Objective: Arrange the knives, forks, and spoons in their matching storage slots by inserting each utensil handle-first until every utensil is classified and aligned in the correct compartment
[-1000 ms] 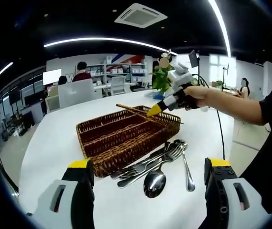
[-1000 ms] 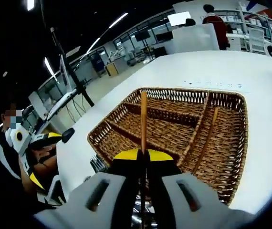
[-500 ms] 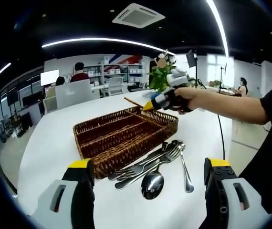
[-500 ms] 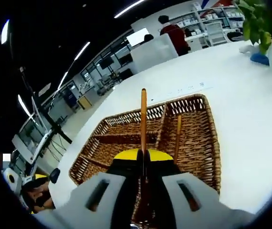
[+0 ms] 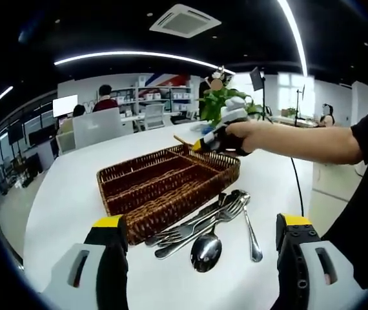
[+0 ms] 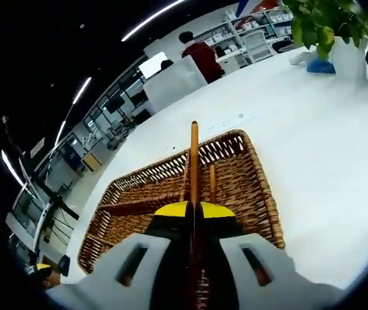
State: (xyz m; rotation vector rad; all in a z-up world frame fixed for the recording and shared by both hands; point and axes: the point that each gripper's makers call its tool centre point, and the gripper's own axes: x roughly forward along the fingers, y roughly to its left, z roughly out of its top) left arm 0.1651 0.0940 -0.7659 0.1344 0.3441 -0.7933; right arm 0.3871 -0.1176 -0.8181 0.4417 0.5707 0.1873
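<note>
The brown woven wicker basket (image 5: 168, 184) with its long slots sits in the middle of the white table (image 5: 68, 194). It is the landmark for everything here.

The right gripper (image 6: 193, 210) is squeezed tight on a thin utensil with an orange-brown wooden handle (image 6: 194, 161). The handle sticks out past the yellow tips and points over the basket (image 6: 235, 187). In the left gripper view, that gripper (image 5: 200, 144) hangs just above the far end of the basket, with a hand wrapped around it. I cannot tell if this utensil is a knife, a fork or a spoon, because the other end is hidden. A second wooden-handled stick (image 6: 212, 184) already lies in a slot of the basket, just past the gripper's tips.

The left gripper (image 5: 200, 248) waits on the near side of the basket. Its two jaws stand wide apart and grip nothing.

A pile of shiny silver metal forks and spoons (image 5: 203, 223) lies on the table right beside the near side of the basket. One big round spoon (image 5: 208, 248) is closest to the left gripper.

The step in hand looks like putting the held utensil into its slot, handle first. Next, the right gripper should tip the handle down into the slot, maybe beside the matching stick, slide it in straight, then let go. Most of the job is not yet done, since the silver pile is still outside the basket.
</note>
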